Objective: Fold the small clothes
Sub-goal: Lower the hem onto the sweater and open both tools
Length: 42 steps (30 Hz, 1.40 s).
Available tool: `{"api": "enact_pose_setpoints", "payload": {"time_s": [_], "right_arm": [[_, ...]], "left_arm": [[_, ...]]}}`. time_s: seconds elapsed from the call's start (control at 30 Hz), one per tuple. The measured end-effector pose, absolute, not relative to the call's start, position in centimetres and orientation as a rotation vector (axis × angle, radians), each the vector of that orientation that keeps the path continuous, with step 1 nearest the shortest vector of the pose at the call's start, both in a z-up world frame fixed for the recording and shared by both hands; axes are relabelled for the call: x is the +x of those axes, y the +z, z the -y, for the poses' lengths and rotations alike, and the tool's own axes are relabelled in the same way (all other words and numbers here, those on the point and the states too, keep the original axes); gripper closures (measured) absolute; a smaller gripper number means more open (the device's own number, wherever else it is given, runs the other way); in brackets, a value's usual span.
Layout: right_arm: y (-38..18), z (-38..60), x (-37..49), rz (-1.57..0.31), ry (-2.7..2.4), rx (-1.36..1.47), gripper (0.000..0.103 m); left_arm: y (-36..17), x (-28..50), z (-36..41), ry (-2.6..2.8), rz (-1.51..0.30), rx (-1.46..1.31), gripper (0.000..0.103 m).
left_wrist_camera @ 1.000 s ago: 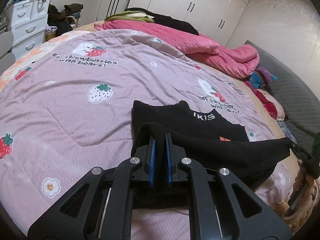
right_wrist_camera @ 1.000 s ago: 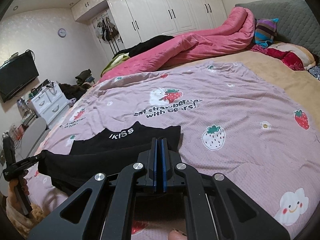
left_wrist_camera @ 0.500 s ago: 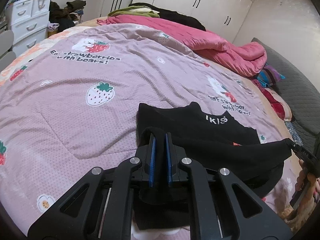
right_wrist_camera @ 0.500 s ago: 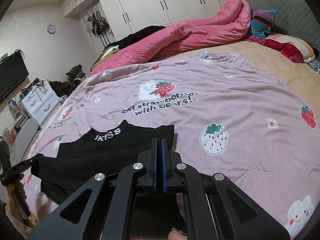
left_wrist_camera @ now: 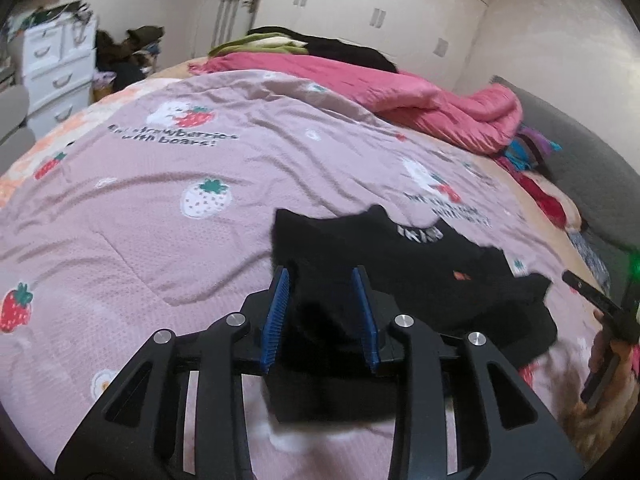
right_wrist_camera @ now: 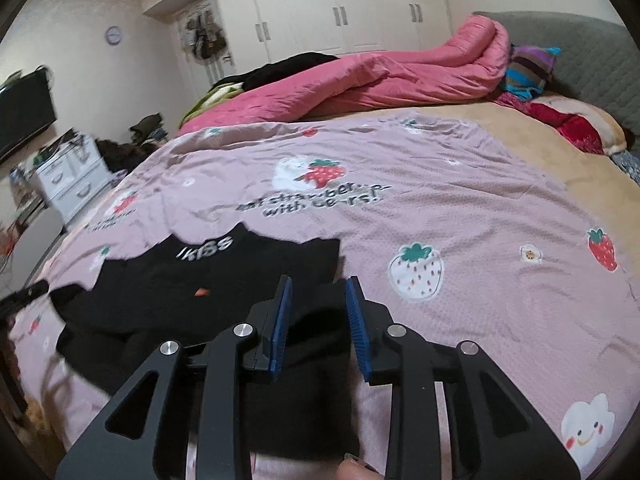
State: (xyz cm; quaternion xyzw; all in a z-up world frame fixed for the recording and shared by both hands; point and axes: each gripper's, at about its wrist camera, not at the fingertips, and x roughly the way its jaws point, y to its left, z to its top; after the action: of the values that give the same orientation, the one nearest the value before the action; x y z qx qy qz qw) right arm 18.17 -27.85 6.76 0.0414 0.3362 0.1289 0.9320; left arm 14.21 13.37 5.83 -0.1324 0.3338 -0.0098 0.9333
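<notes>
left gripper (left_wrist_camera: 322, 300): jaws spread wide, blue pads (left_wrist_camera: 276, 316) apart, nothing clamped; black fabric lies between and below them. right gripper (right_wrist_camera: 318, 308): jaws likewise wide, holding nothing, black fabric between the pads. the black garment (right_wrist_camera: 192, 292) lies on the pink strawberry-print quilt (right_wrist_camera: 460, 220), near edge doubled over toward the white-lettered neckline, at the side of the bed nearest both grippers. a rolled pink duvet (right_wrist_camera: 380, 76) lies at the far side of the bed; white wardrobe doors (right_wrist_camera: 340, 8) stand behind it.
</notes>
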Motion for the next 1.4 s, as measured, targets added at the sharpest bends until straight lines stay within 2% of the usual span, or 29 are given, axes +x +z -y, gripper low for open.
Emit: {"api": "enact_pose_setpoints", "payload": {"time_s": [0.4,0.63,1.07,1.1,1.13,1.2,1.4], "right_arm": [[2.0,24.4,16.4,-0.845,0.279,-0.105,0.076],[0.9,23.6,20.0,-0.862,0.248,-0.142,0.077],[1.0,24.8,27.8,-0.858,0.178,-0.043,0.076],[1.0,25.0,27.9,-0.858,0.178,-0.034,0.071],[0.9,25.3,28.1,-0.858,0.183,-0.025,0.061],[1.0,25.8,28.4,-0.853,0.189,-0.015,0.054],[0.9,25.8,29.8,-0.868,0.214,-0.012,0.051]], "left_arm": [[0.4,13.8,-9.1,-0.045,-0.844,-0.073,0.079],[1.5,16.3,-10.1,-0.023,-0.827,-0.089,0.076],[1.6,23.5,-14.6,0.081,-0.807,-0.2,0.074],[1.6,23.8,-15.1,0.086,-0.807,-0.207,0.073],[1.5,24.0,-15.5,0.089,-0.809,-0.213,0.073],[1.4,24.5,-16.1,0.073,-0.816,-0.211,0.069],[0.6,25.7,-16.6,0.051,-0.844,-0.232,0.067]]}}
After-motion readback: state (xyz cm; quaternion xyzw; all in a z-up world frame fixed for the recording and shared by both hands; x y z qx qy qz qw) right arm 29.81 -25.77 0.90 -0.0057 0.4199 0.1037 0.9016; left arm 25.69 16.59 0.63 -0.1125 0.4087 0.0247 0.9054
